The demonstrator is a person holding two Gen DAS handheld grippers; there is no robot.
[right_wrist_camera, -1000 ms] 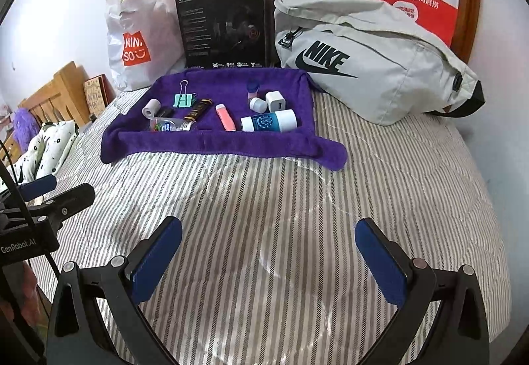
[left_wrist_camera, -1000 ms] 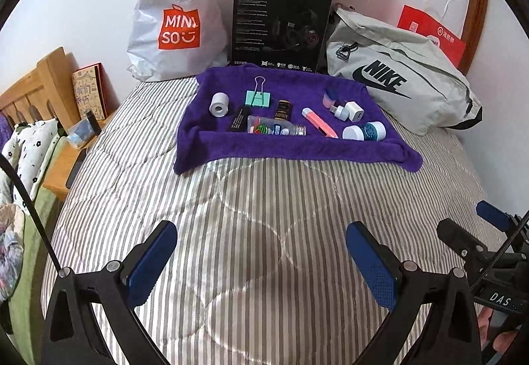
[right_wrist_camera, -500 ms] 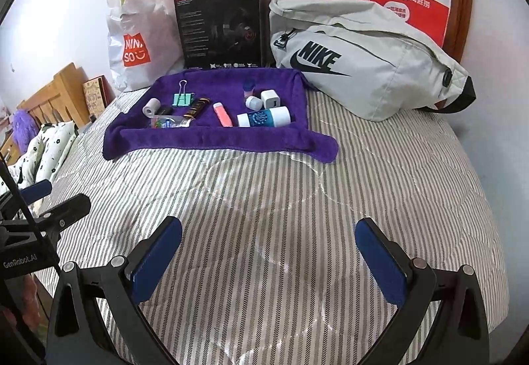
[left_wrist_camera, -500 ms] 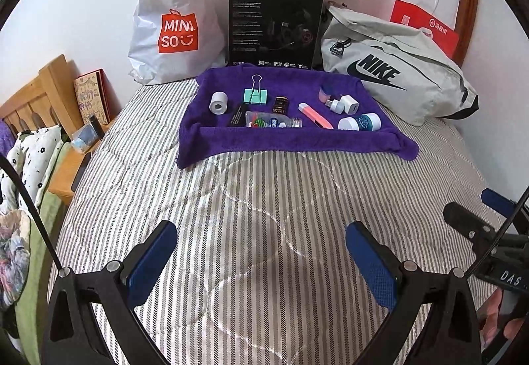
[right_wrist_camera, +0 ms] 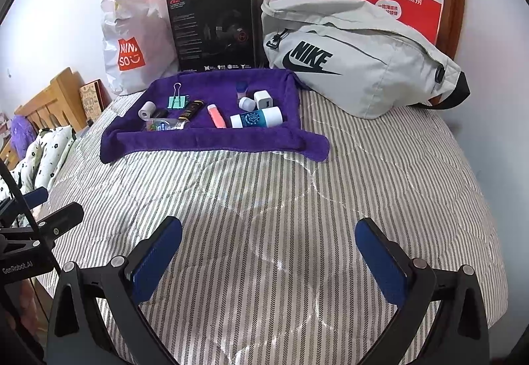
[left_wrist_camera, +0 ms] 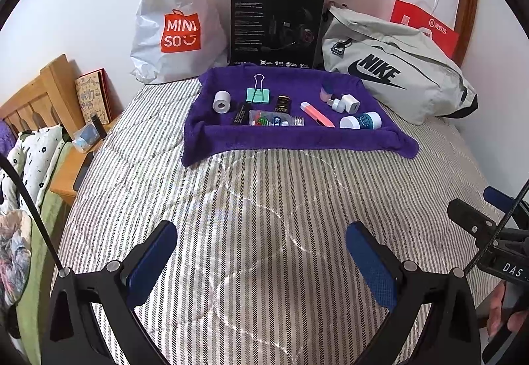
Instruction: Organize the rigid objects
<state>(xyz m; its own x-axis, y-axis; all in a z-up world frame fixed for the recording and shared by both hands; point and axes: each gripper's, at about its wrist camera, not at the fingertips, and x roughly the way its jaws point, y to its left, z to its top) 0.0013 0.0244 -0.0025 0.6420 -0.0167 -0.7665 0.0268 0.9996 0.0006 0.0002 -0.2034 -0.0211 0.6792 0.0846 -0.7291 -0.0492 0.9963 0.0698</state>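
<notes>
Purple towel (left_wrist_camera: 291,140) at 12 o'clock bearing small items, left gripper (left_wrist_camera: 261,252) spread, right gripper (right_wrist_camera: 269,249) spread, both above striped quilt (left_wrist_camera: 251,199).

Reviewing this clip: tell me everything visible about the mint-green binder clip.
The binder clip has a mint-green body that looks like painted metal, with silver wire handles; one loop points toward the black box. It lies flat and closed, clamping nothing, on the purple towel in the back row, between the white roll and the dark tube. It appears to touch only the towel. Neither gripper is near it.
</notes>
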